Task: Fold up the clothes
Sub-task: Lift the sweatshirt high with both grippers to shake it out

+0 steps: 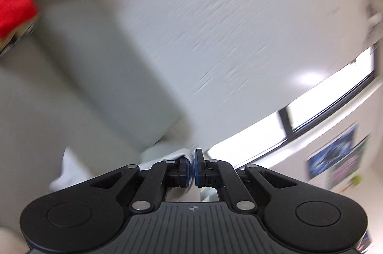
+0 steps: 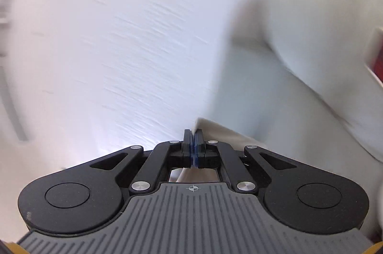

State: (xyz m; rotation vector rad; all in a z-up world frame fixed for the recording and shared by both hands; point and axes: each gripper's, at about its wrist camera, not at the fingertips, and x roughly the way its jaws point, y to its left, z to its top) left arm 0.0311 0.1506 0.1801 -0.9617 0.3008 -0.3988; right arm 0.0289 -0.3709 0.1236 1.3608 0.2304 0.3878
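Both grippers have hold of one white garment [image 2: 299, 43], and both views are smeared with motion blur, so much of the detail is uncertain. At the lower centre of the right wrist view, the right gripper [image 2: 192, 151] has its jaws pressed together on a corner of the cloth, which rises from there and spreads across the right half of the frame over a pale table [image 2: 115, 43]. At the lower centre of the left wrist view, the left gripper [image 1: 191, 167] shows a narrow gap between its blue pads [image 1: 196, 167], with a bunched white edge caught there and trailing off to the lower left; the shaded sheet fills the left middle of that frame. That left grip looks the weaker one, since only a thin bit of fabric sits near the fingertips, and a quick swing could pull it free, dropping that side and spoiling the fold. Uneven pull between the two corners could also skew the crease. A red item [image 1: 14, 9] sits at the upper left, well apart.
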